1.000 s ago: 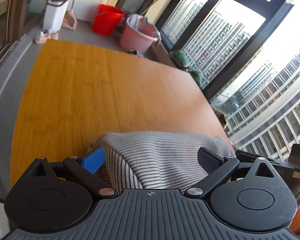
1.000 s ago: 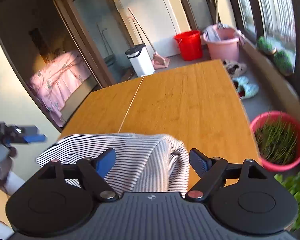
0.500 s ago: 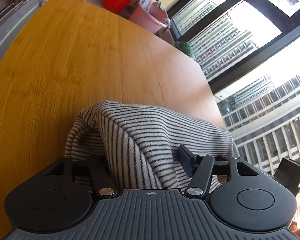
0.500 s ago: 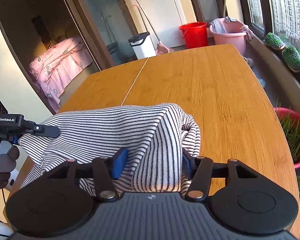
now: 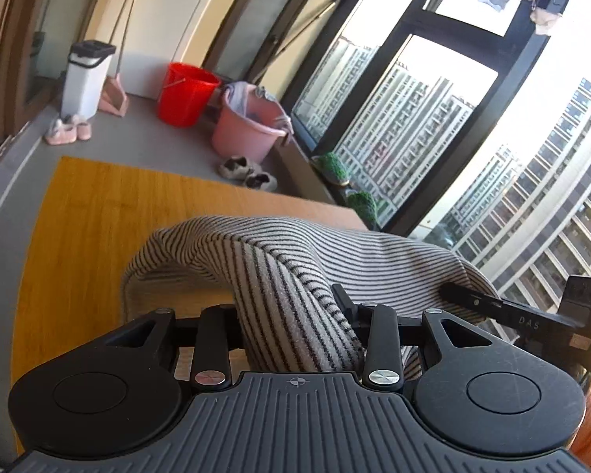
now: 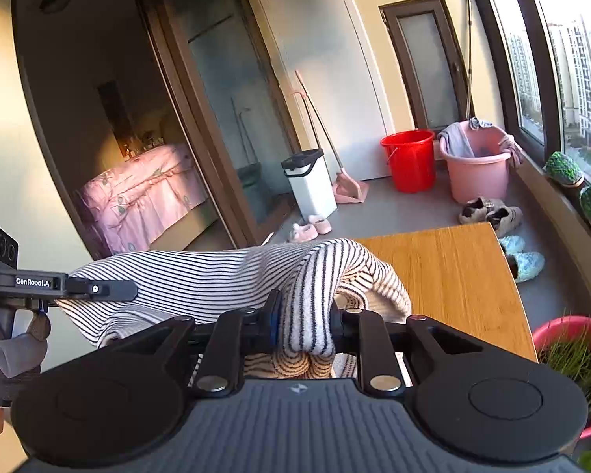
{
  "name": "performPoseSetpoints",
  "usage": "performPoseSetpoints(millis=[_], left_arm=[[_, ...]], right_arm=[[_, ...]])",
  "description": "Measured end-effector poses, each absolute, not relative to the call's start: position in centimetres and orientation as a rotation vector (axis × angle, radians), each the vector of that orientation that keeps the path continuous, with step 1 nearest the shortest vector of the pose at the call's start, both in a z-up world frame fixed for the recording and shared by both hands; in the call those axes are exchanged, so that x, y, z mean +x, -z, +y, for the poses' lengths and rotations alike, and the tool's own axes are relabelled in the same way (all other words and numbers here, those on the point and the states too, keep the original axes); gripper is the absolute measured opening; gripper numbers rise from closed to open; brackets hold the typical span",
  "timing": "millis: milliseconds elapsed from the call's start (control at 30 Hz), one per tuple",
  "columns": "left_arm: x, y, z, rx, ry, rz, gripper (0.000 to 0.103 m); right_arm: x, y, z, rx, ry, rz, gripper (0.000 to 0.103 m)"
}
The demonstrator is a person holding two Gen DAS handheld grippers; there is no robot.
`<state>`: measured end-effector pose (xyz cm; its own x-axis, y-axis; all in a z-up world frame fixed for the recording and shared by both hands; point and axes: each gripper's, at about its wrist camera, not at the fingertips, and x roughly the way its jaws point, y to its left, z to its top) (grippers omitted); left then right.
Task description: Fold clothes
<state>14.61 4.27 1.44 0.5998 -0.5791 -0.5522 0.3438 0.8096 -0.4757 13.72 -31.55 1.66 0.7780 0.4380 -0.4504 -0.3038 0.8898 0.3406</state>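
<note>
A black-and-white striped garment (image 5: 374,252) hangs bunched above the wooden table (image 5: 98,216), stretched between both grippers. My left gripper (image 5: 291,303) has a thick fold of it between its jaws, which are closing and pressing on the cloth; the left finger is hidden behind the fold. In the right wrist view the striped garment (image 6: 201,272) is pinched by my right gripper (image 6: 303,311), whose jaws are also closing on it. Each view shows the other gripper holding the garment's far end: the right gripper (image 5: 472,299) and the left gripper (image 6: 98,289).
Beyond the table (image 6: 453,268) stand a red bucket (image 5: 185,94), a pink basin (image 5: 248,126) and a white bin (image 5: 84,79), with slippers (image 5: 248,173) on the floor. A red pot of grass (image 6: 571,358) sits by the table's right edge. Windows run along the right.
Both grippers' jaws closed from wide apart onto the striped garment. Both rose and tilted up, and the cloth lifted off the table with them.
</note>
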Motion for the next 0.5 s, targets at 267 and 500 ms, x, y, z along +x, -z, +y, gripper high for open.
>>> performPoseSetpoints(millis=[267, 500], left_arm=[[13.1, 4.5, 5.6, -0.345, 0.472, 0.945, 0.045], [11.7, -0.8, 7.0, -0.305, 0.471, 0.775, 0.056]], right_arm=[[11.2, 5.4, -31.0, 0.25, -0.353, 0.752, 0.025], [10.1, 1.9, -31.5, 0.168, -0.291, 0.638, 0.038]])
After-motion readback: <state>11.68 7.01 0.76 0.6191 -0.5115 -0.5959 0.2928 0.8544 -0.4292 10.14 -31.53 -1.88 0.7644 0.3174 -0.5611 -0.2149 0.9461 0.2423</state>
